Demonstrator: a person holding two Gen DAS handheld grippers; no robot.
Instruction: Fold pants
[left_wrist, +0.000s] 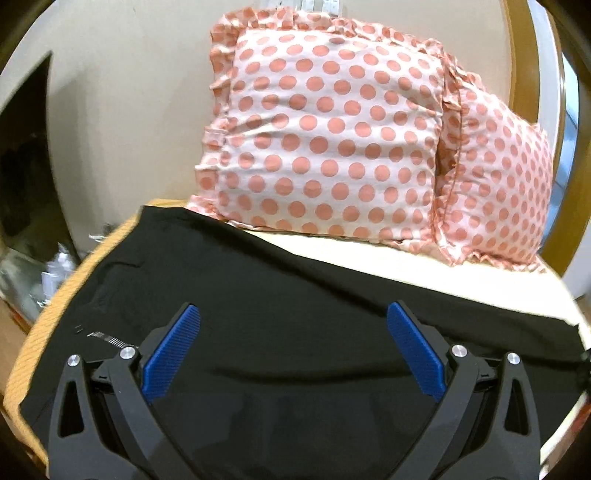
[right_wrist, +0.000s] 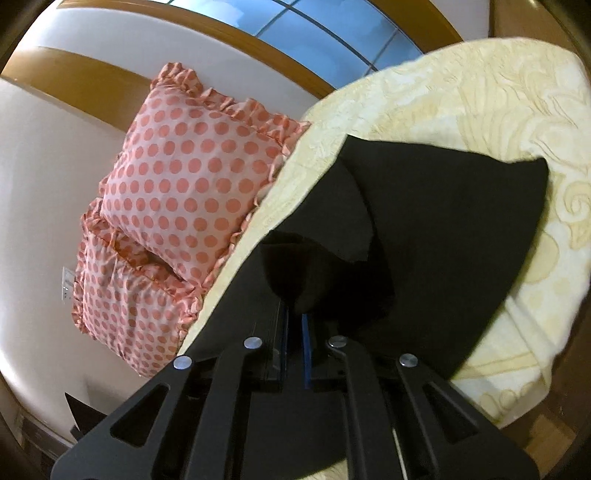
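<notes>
While your left gripper (left_wrist: 293, 328) hovers spread above the black pants (left_wrist: 295, 288), your right gripper (right_wrist: 294, 325) pinches a lifted fold; polka-dot pillows (left_wrist: 325, 136) behind.

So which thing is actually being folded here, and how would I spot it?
Find the bed with its cream patterned cover, and the two pink polka-dot pillows propped at its head. In front of them lie the pants, with the right gripper pinching a lifted fold. They are the only plain black cloth there.
</notes>
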